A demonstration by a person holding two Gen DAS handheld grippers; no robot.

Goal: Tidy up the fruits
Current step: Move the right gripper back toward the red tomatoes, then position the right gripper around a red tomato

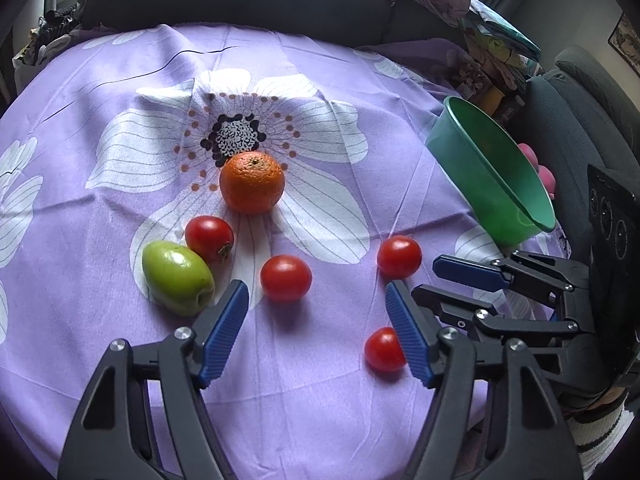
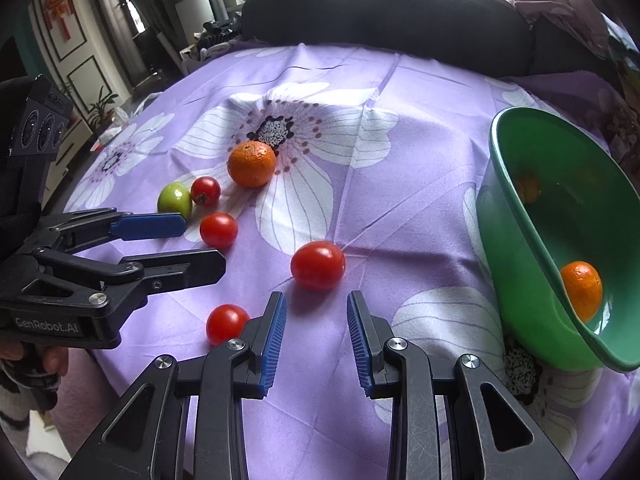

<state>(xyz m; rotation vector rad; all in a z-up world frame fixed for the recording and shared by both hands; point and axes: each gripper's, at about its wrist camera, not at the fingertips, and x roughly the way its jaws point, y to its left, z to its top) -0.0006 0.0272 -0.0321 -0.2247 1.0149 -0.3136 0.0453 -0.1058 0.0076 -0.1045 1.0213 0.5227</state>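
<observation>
Nearest me: L gripper (image 1: 316, 286), fingers (image 1: 224, 332) wide apart, nothing clamped. R gripper (image 2: 316, 296) has a narrow gap, also empty. Both angle down at the purple flower cloth (image 1: 320, 400) on the counter, i.e. lining up picks, I reckon. A small tomato (image 1: 384, 350) sits just beside L's right finger. A bit further, a mid tomato (image 1: 286, 278) lies just past L's tips, so prob. its target. Another tomato (image 2: 318, 265) is just ahead of R. Left of these, a green fruit (image 1: 178, 276) touches a 4th tomato (image 1: 209, 238). The loose orange (image 1: 252, 182) lies beyond, on the flower print. On the right, the green bowl (image 2: 520, 208) tips its mouth toward the fruit, easing drops, w/ one orange (image 2: 582, 296) inside; so sorting has barely begun. Text: "GenRobot.AI" on L's body; the label on its camera block is too small to read.
</observation>
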